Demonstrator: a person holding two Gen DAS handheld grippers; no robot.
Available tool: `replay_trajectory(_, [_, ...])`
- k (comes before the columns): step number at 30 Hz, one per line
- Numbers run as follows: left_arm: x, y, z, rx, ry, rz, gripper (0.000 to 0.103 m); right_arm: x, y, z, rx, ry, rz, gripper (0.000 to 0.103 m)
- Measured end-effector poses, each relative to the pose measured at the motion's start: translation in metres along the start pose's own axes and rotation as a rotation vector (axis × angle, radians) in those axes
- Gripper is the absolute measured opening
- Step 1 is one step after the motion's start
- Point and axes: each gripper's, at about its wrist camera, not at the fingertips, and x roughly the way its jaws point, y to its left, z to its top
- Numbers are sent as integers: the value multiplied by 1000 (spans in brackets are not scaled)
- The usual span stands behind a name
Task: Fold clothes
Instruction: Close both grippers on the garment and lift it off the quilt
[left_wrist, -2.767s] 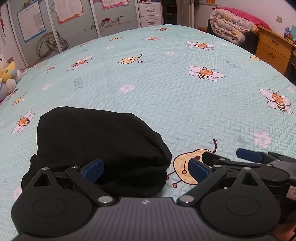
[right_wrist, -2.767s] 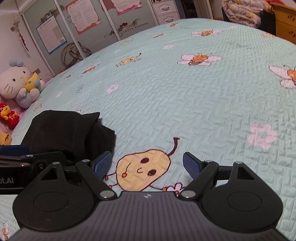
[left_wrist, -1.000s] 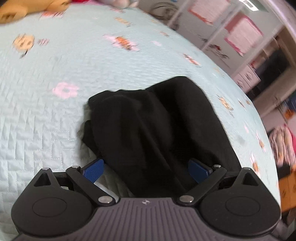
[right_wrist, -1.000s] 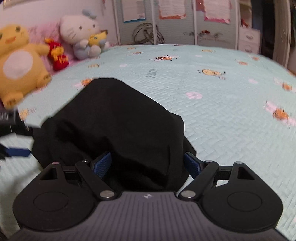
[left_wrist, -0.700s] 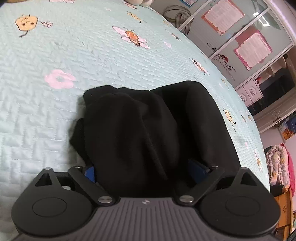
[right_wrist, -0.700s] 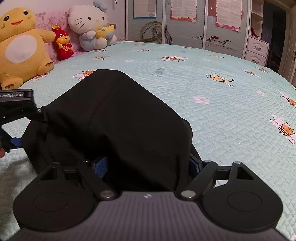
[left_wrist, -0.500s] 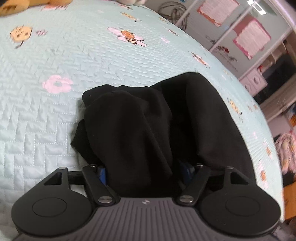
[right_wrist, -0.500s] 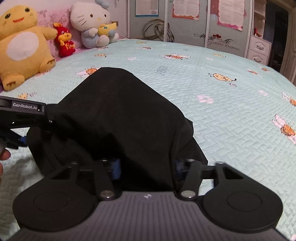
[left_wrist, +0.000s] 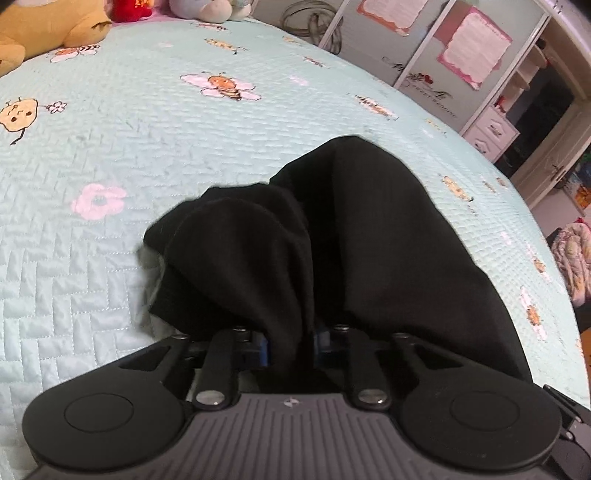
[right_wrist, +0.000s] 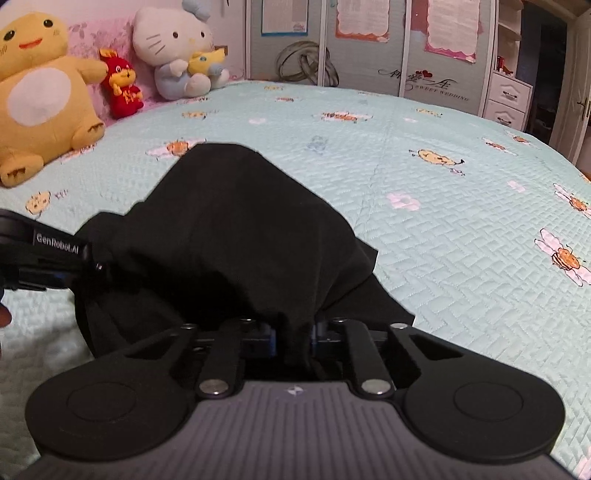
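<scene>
The left gripper (left_wrist: 290, 341), low over the bed (left_wrist: 110, 147), is clamped on a bunched edge of the black garment (left_wrist: 332, 240). The right gripper (right_wrist: 293, 341) pinches another edge of the same garment, which lies heaped on the bee-patterned quilt. Stuffed toys (right_wrist: 40, 92) sit along the far side.
</scene>
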Motion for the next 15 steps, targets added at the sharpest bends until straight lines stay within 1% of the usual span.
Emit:
replay_trajectory(1, [-9, -2, 2, 10, -15, -11, 10, -5, 0, 2, 3, -14, 3, 12])
replay_trajectory(3, [-28, -7, 7, 29, -45, -32, 9, -18, 0, 6, 13, -45, 12, 11])
replay_trajectory(10, [-92, -24, 22, 97, -150, -106, 8, -93, -18, 39, 60, -213, 39, 10])
replay_trajectory(13, [-132, -33, 36, 108, -224, -139, 8, -127, -29, 57, 67, -271, 60, 9])
replay_trajectory(15, [-161, -40, 45, 122, -279, -162, 8, -150, -34, 68, 71, -308, 89, 9])
